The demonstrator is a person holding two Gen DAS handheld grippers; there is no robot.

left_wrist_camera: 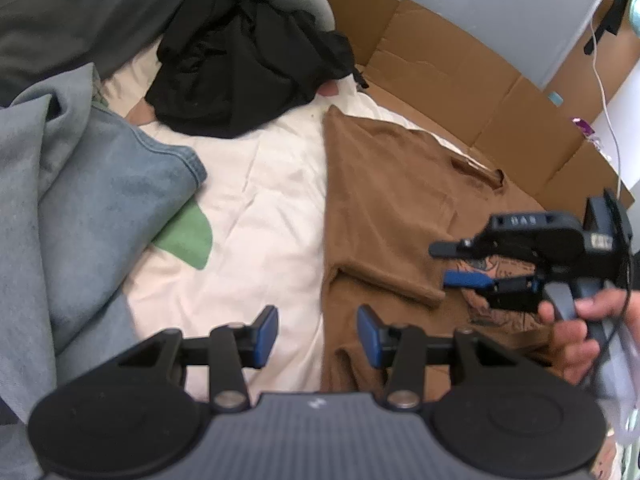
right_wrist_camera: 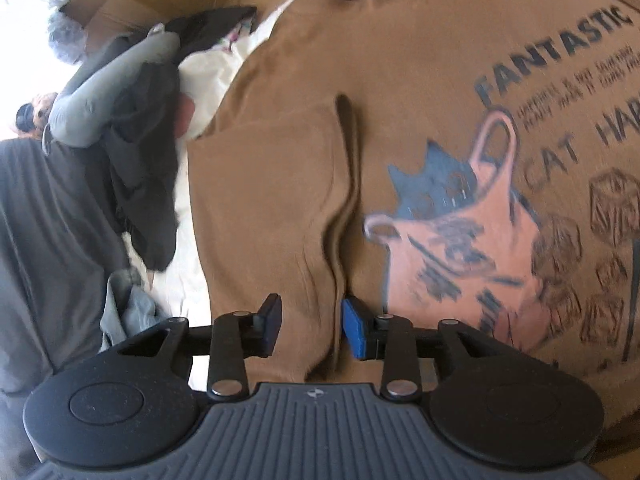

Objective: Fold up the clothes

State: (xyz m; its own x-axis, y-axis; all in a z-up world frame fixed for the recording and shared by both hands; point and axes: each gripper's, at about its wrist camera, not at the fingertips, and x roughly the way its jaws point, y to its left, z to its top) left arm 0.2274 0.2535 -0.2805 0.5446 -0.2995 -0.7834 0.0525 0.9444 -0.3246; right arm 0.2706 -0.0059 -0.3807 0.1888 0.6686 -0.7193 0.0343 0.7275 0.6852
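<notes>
Brown t-shirt (right_wrist_camera: pixel 400 80) is spread flat on the bed, print side up: a cat graphic with "FANTASTIC" lettering. One sleeve (right_wrist_camera: pixel 272 200) is already folded in over the body, with a soft ridge along the fold.

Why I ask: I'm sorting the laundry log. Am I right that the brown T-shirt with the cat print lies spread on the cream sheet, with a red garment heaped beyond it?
Not quite: the heaped garment is black, not red, as the left wrist view shows. The brown T-shirt does lie spread on the cream sheet.

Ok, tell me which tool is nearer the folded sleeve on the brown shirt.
Right. The right tool hangs over the folded sleeve, jaws open astride its edge. The left tool hovers off the brown shirt, over the white sheet.
</notes>
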